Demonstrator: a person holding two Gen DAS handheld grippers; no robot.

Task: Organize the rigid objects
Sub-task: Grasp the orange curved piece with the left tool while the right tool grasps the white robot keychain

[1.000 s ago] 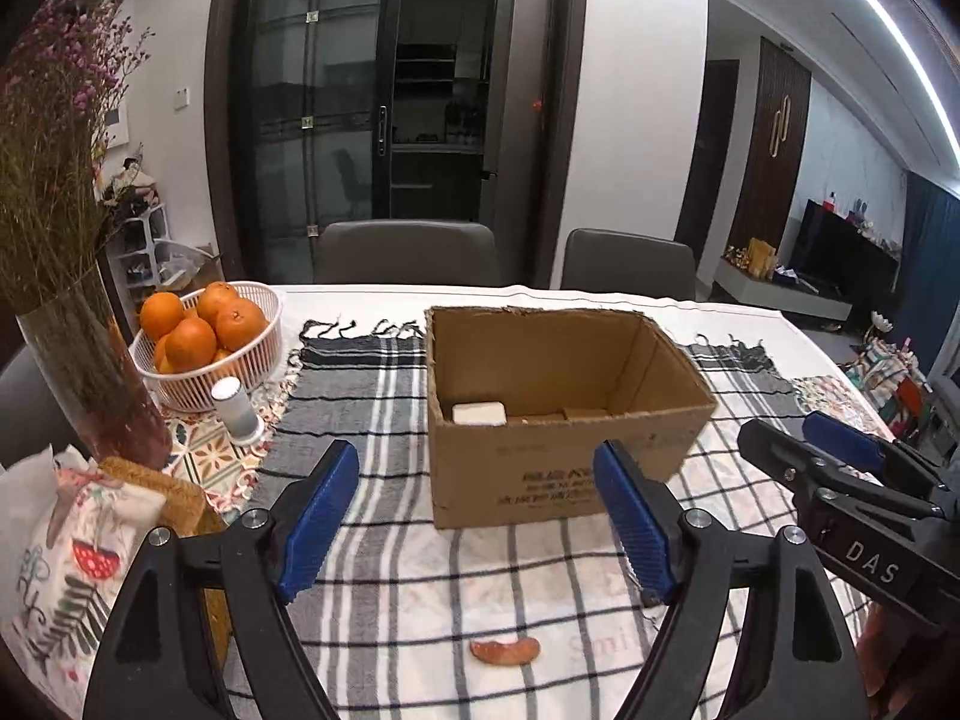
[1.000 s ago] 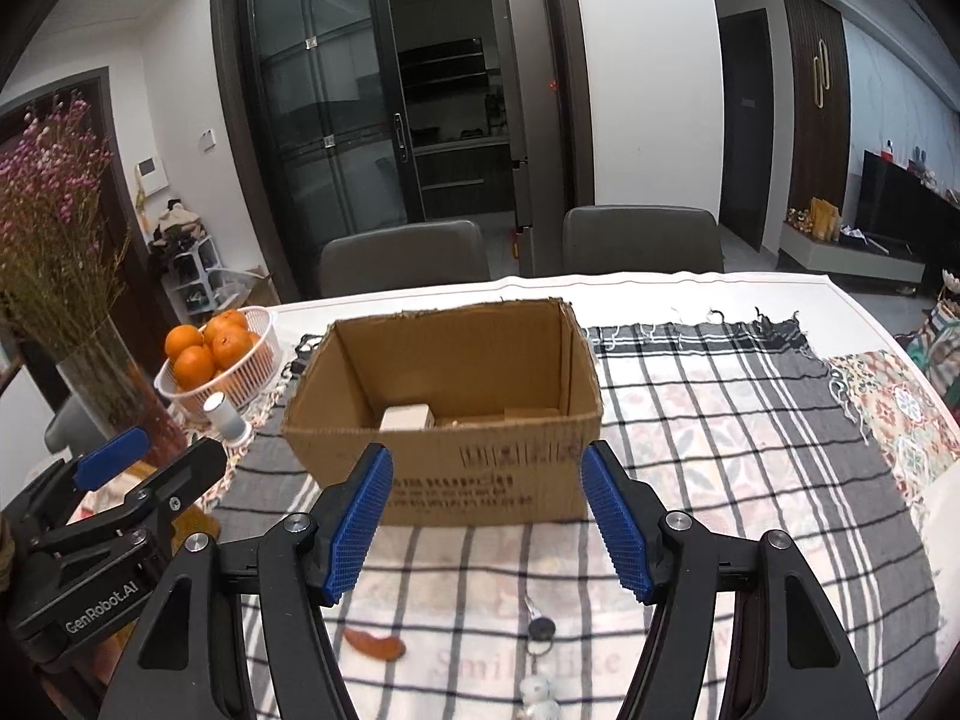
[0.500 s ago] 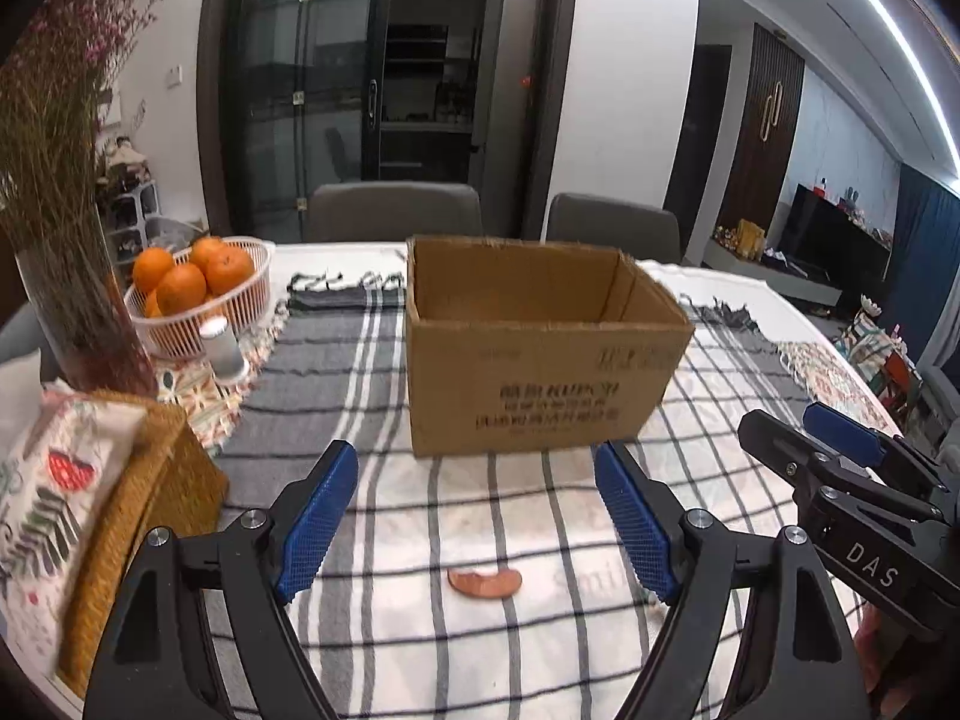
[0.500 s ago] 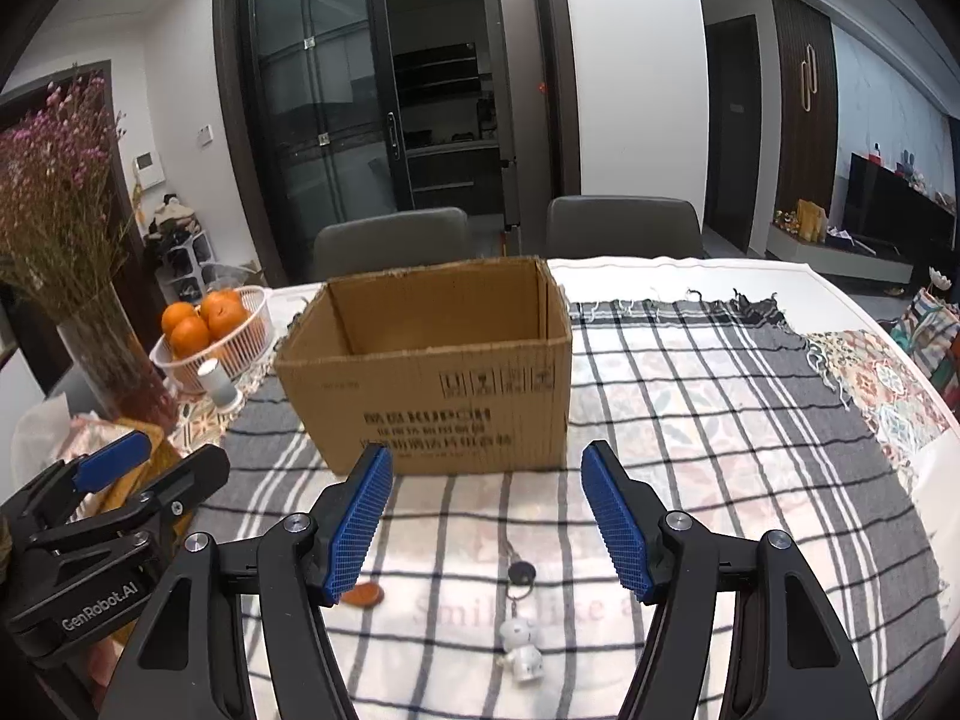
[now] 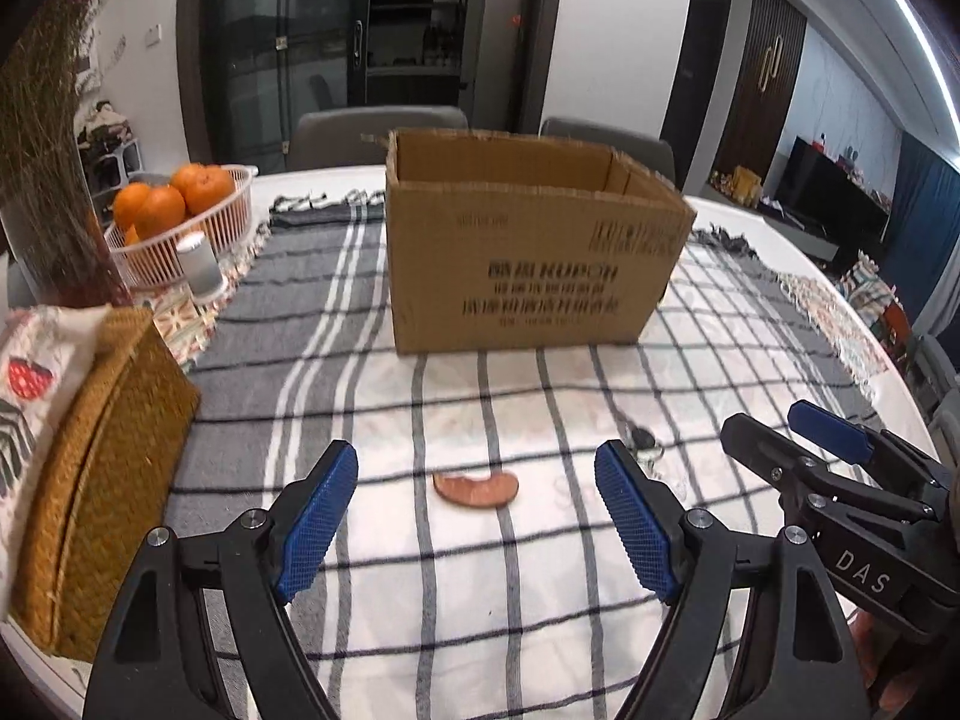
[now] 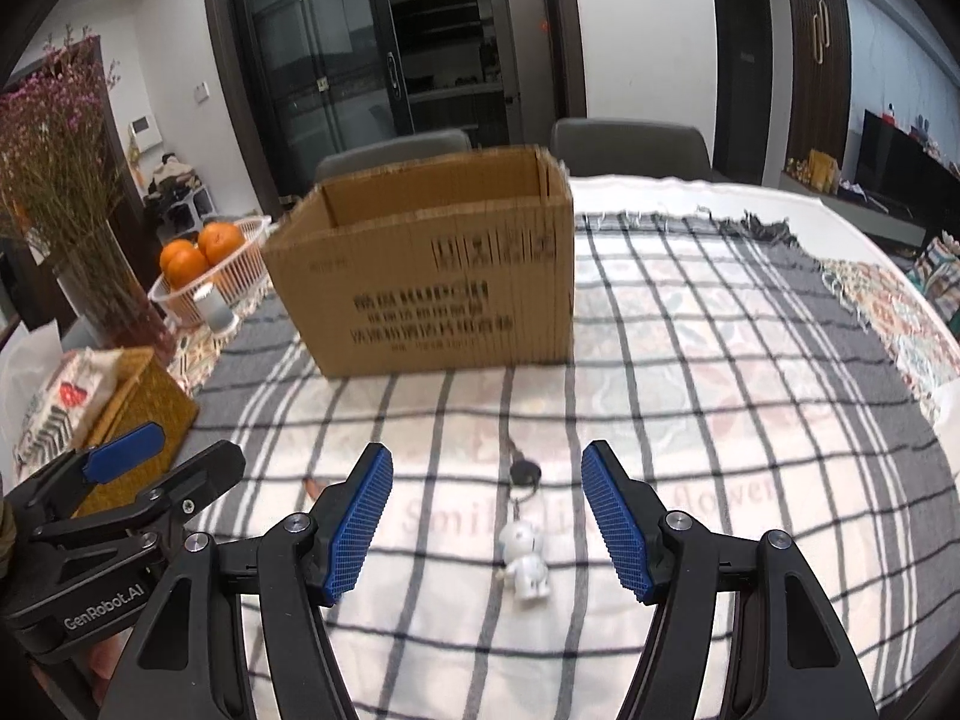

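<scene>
Comb: a small reddish-brown crescent comb (image 5: 476,488) is lying flat on the plaid cloth (image 5: 540,588), showing between the left gripper's blue pads, in front of the box.
Keychain: a white figurine keychain (image 6: 525,558) with a black fob is lying on the cloth in line with the gap of the right gripper, apart from both pads; the comb is sitting just left of it.
Box: an open brown cardboard box (image 5: 528,264) with dark print is standing upright farther back on the cloth; its inside is not showing from this low angle.
Left gripper: the left gripper (image 5: 480,516) is hovering over the tabletop with jaws spread wide, holding nothing.
Right gripper: the right gripper (image 6: 487,519) is hovering likewise, jaws released and empty.
Change: both cameras are sitting lower and farther back from the box than a second ago; the white block seen inside the box then is now hidden behind its front wall, and the comb and keychain are appearing larger between the pads.
Surroundings: a basket of oranges (image 5: 180,204), a small white jar (image 5: 200,261), a vase (image 6: 108,294) of dried flowers and a woven case (image 5: 102,450) are standing at the left.
</scene>
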